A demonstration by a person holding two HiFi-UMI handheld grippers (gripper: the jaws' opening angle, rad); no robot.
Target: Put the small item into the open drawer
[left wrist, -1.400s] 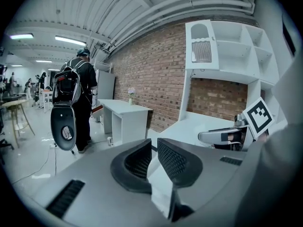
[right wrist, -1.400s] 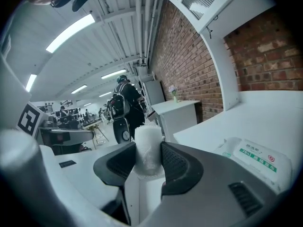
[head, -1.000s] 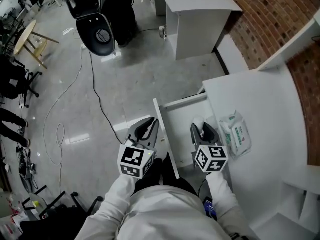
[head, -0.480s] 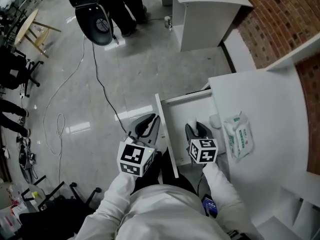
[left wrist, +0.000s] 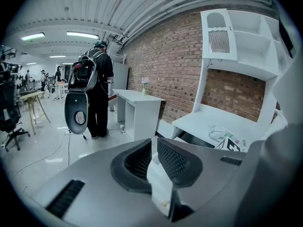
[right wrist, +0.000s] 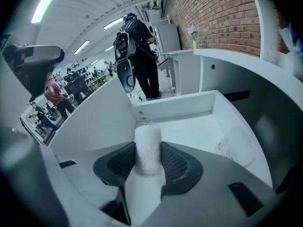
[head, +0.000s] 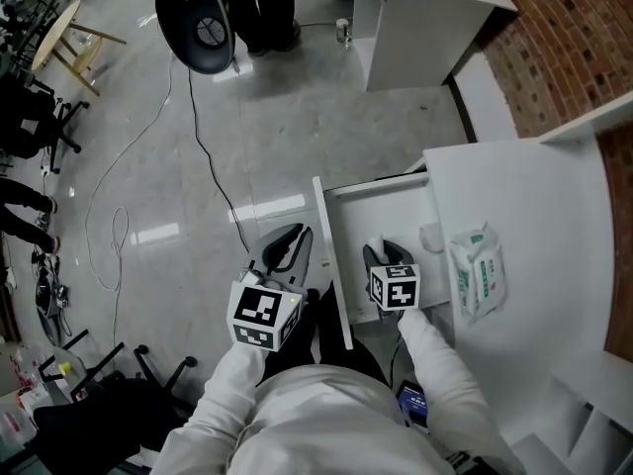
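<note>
The white drawer (head: 381,211) stands pulled out from the white desk (head: 534,206), its front panel (head: 331,265) towards me. My right gripper (head: 386,257) hovers over the drawer's inside, shut on a small white cylinder (head: 375,248). In the right gripper view, the cylinder (right wrist: 148,143) stands upright between the pads, with the drawer floor (right wrist: 189,126) beyond it. My left gripper (head: 290,248) hangs over the floor just left of the drawer front. Its jaws show only a thin slit in the left gripper view (left wrist: 155,162), with nothing held.
A pack of wipes (head: 478,273) and a pale round thing (head: 431,236) lie on the desk beside the drawer. A cable (head: 203,156) runs over the grey floor. A person stands by a black chair (head: 203,28), next to a white cabinet (head: 425,13).
My right gripper has carried the white cylinder leftwards, from the desk's edge to over the drawer's inside. The left gripper has stayed beside the drawer front.
</note>
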